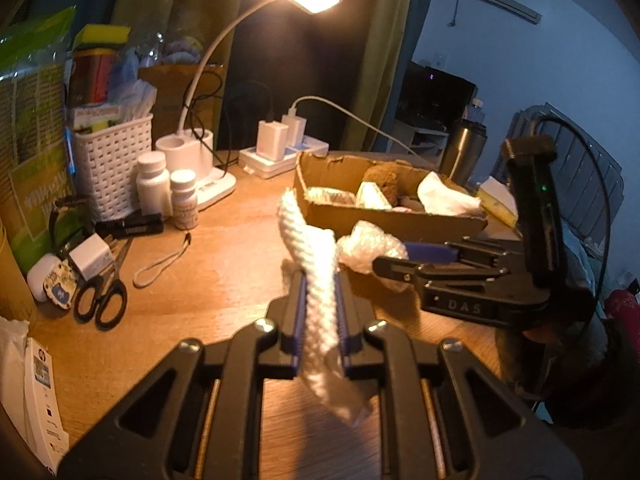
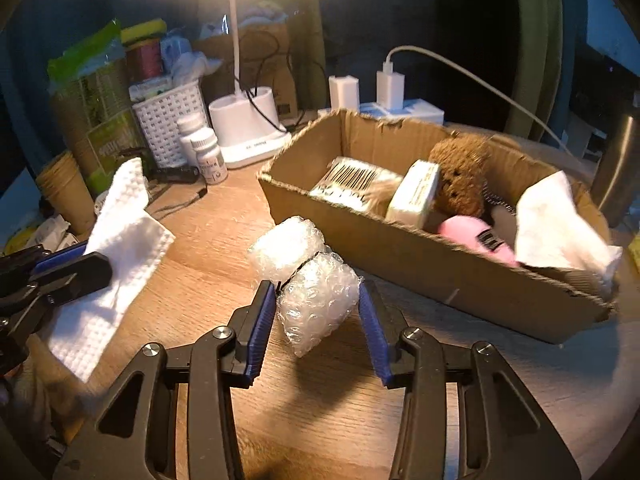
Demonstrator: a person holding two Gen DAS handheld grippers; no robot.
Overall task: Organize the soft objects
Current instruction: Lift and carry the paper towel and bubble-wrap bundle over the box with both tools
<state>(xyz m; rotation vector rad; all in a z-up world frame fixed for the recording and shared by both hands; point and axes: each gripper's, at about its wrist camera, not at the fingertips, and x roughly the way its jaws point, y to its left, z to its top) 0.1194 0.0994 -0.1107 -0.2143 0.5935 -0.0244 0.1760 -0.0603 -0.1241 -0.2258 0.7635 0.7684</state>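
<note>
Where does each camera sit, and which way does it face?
Left wrist: on the left gripper, looking along its fingers, shut on a white waffle-weave cloth, across the wooden desk; the right gripper shows.
Right wrist: on the right gripper, facing the clear bubble-wrap bundle between its blue pads; the left gripper shows.
Shared: brown cardboard box, cloth, bundle.

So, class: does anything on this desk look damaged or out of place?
Yes. The cardboard box has ragged, torn rims, clearest along its near wall. A white tissue spills over its right corner instead of lying inside.
</note>
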